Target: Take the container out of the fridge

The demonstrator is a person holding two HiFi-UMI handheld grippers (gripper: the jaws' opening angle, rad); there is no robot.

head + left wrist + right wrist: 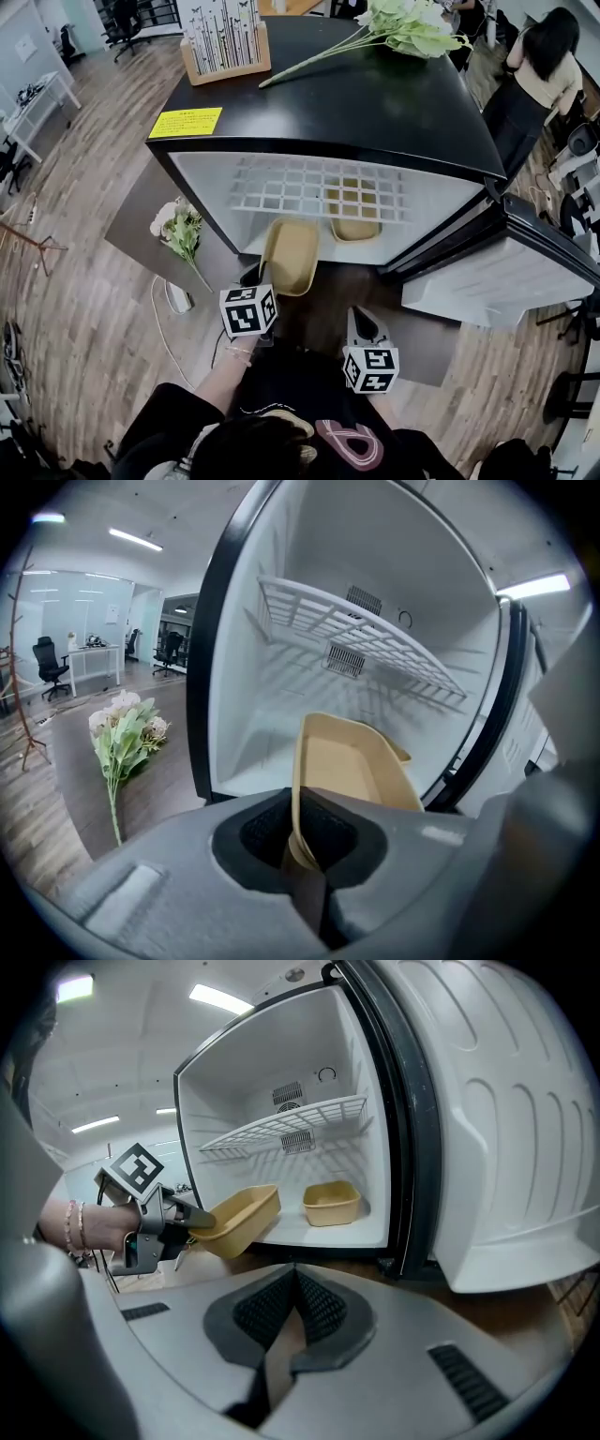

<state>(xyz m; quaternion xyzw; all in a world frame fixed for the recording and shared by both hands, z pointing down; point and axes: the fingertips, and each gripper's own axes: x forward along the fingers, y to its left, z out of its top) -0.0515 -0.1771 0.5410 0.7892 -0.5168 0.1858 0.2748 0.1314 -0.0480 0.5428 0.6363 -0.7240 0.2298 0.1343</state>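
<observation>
We're pinching the container [352, 771] by its rim with the left gripper [302, 850]; looks light, thin, maybe bendy; right gripper [293, 1283] closed, empty.

Bright, even light here from ceiling strips [220, 999]. The white fridge [309, 583] glows inside, its wire shelf [356, 635] casting soft striped shadows on the back wall. Strong fisheye bending, black corners, foreground soft and blurry.

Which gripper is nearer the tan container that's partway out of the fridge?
Left. The left gripper has its jaws shut on the container's near rim. The right gripper is apart from it, off to its right in the head view, jaws shut on nothing.
</observation>
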